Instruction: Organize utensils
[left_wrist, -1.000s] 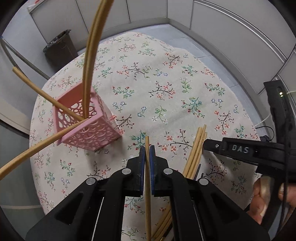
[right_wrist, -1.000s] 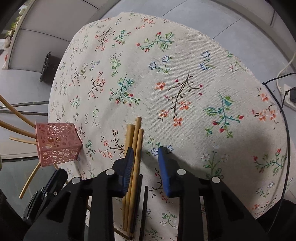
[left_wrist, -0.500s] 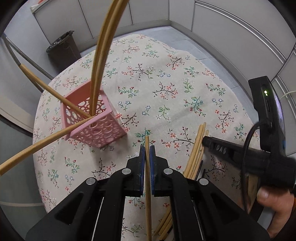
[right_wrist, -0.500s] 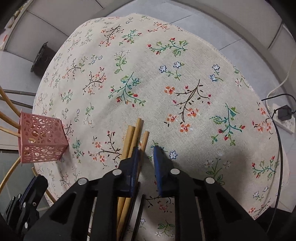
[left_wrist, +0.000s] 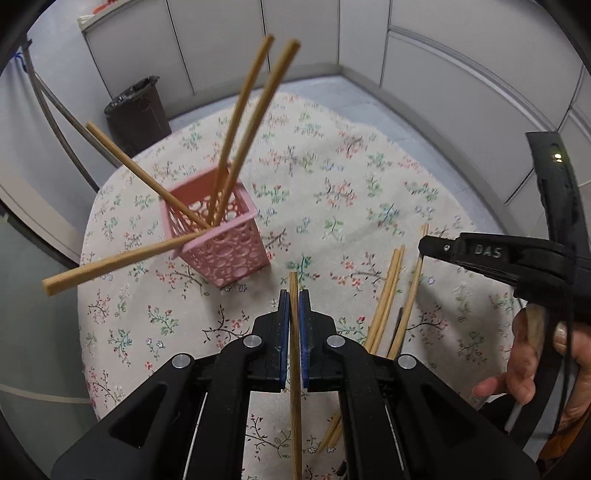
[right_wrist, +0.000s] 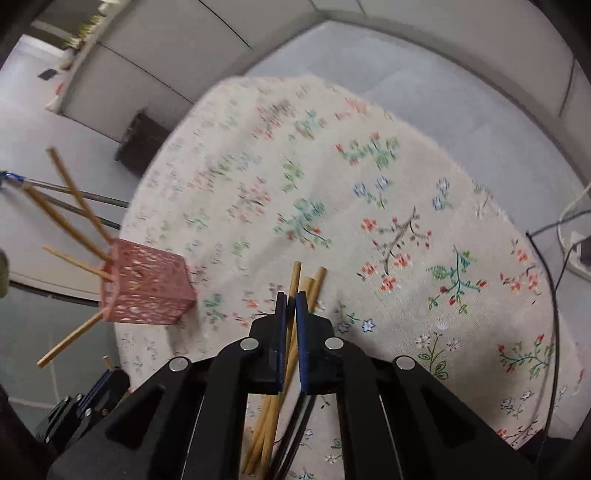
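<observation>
Closest in, the left gripper (left_wrist: 291, 306) is clenched on a single wooden chopstick (left_wrist: 294, 369), which runs straight down between the blue pads and pokes out a little past the tips. Same story on the other side: the right gripper (right_wrist: 290, 308) has just been closing and now has its own chopstick (right_wrist: 294, 288) pinched between the pads, lifted clear of the ones underneath.

Just right of the pink basket (left_wrist: 218, 236), nearer the table edge, the loose pile of chopsticks (left_wrist: 388, 299) lies on the flowery tablecloth (left_wrist: 332, 177), with something dark and thin mixed in that I can't make out. The basket itself stands upright on the cloth, already holding four chopsticks that fan out at wild angles.

So the job right now, I reckon, is carrying both sticks over to that basket and dropping them in. Tip: come in from above the open top and tilt each stick nearly upright before letting go, because the ones inside lean across the opening and could deflect a shallow entry. One gripper at a time also seems smart, so they don't bump each other. The basket looks light, so don't nudge its rim.

Beyond the basket, a dark bin (left_wrist: 138, 109) sits on the floor.
</observation>
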